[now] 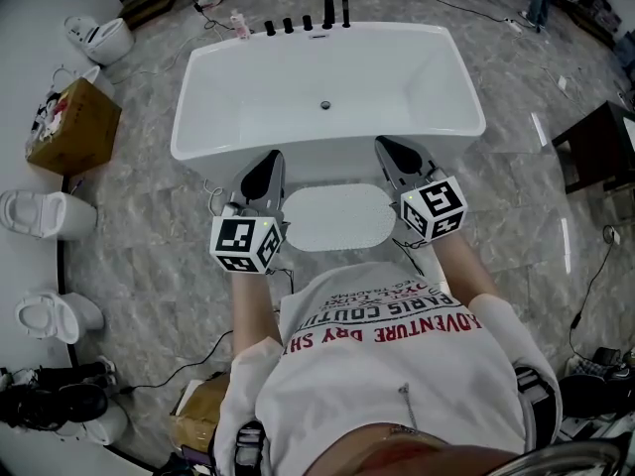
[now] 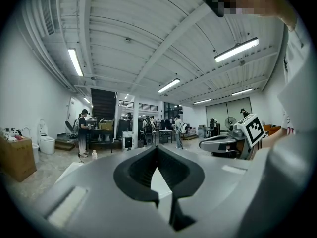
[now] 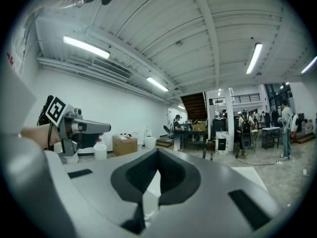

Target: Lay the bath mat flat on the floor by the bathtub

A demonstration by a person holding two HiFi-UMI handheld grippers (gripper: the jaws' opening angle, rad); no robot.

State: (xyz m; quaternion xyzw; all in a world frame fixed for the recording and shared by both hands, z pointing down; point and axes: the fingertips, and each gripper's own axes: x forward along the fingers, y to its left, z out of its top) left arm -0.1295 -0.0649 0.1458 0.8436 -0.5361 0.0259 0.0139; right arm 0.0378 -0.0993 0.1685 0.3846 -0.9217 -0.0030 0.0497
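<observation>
bath mat [image 1: 337,216] lies flat on the floor at six o'clock of the tub [image 1: 327,159]; my left tongs [image 1: 274,159] and right tongs [image 1: 383,147] both closed, empty.

Long tube lamps [image 2: 236,49] on the ceiling [image 2: 148,29] give even, fairly bright indoor light in both gripper views. From the head view the colours look flat and greyish; the white bathtub [image 1: 397,77] is pale, and shadows on the floor [image 1: 139,216] are soft. Lines bend strongly toward the edges, and the gripper views have black corners. The near jaws are blurred.
</observation>
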